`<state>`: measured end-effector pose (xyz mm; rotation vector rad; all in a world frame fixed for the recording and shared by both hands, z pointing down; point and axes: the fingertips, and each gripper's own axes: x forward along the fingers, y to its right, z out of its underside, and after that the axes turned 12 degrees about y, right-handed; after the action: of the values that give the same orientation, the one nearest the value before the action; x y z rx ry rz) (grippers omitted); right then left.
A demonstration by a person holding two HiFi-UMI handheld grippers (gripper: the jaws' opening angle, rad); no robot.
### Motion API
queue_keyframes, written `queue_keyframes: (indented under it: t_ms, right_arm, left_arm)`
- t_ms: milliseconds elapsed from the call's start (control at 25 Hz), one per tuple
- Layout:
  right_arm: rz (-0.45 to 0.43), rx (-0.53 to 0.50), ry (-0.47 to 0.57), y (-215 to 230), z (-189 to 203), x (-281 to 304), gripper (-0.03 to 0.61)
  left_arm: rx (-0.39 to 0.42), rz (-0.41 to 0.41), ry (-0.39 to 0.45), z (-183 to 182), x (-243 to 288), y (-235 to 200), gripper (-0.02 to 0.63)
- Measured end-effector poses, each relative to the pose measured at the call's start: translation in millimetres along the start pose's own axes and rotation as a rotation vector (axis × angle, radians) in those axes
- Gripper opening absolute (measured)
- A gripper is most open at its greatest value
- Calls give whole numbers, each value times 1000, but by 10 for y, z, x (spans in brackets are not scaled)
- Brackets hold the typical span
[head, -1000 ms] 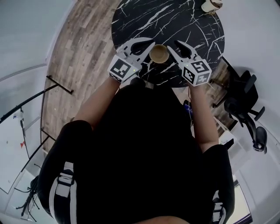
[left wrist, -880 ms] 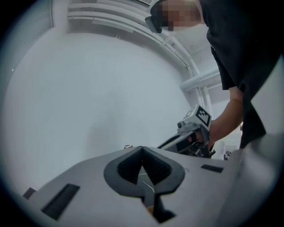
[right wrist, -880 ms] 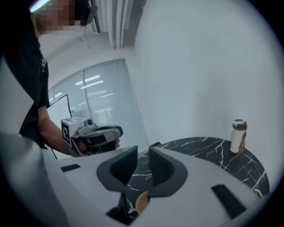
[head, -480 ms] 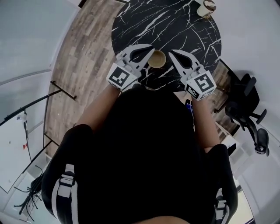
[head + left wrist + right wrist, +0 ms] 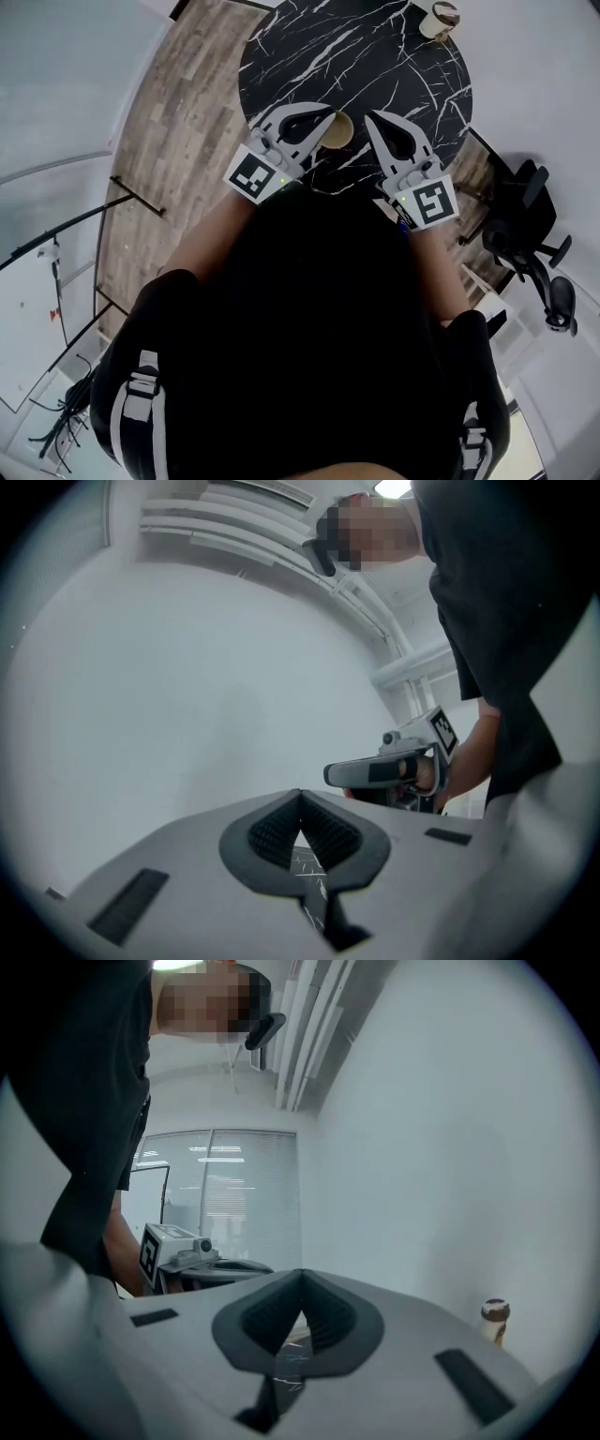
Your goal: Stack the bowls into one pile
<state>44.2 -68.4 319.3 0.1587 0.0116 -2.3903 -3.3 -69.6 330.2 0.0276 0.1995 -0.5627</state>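
The person holds both tools over the near part of a round black surface with white marble veining (image 5: 375,56). The left gripper (image 5: 324,116) has its jaws pressed together at the tips, and its own view shows nothing caught between them, only a sliver of the veined top through the gap behind the tips. The right gripper (image 5: 373,119) is likewise fully closed and empty. Both point level, towards pale walls.

The small round tan bowl (image 5: 343,133) sits on the surface near its front edge, between the two grippers in the head view. The left gripper's tip overlaps the bowl's left rim there (whether it is one bowl or several nested cannot be made out), and neither gripper has hold of it.

At the far edge of the surface stands a cream cup with a brown top (image 5: 438,17), well apart from the bowl. A black office chair (image 5: 525,234) stands on the wood-plank floor (image 5: 178,122) to the right.
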Motion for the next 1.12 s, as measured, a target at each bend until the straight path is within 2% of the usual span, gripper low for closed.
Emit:
queue_keyframes:
  t_ms: [480, 1120]
  right_arm:
    - [14, 3, 27, 36, -74, 1, 0]
    - [23, -6, 21, 99, -72, 15, 0]
  left_arm:
    - [12, 3, 20, -138, 106, -39, 5]
    - [14, 16, 17, -149, 137, -77, 5]
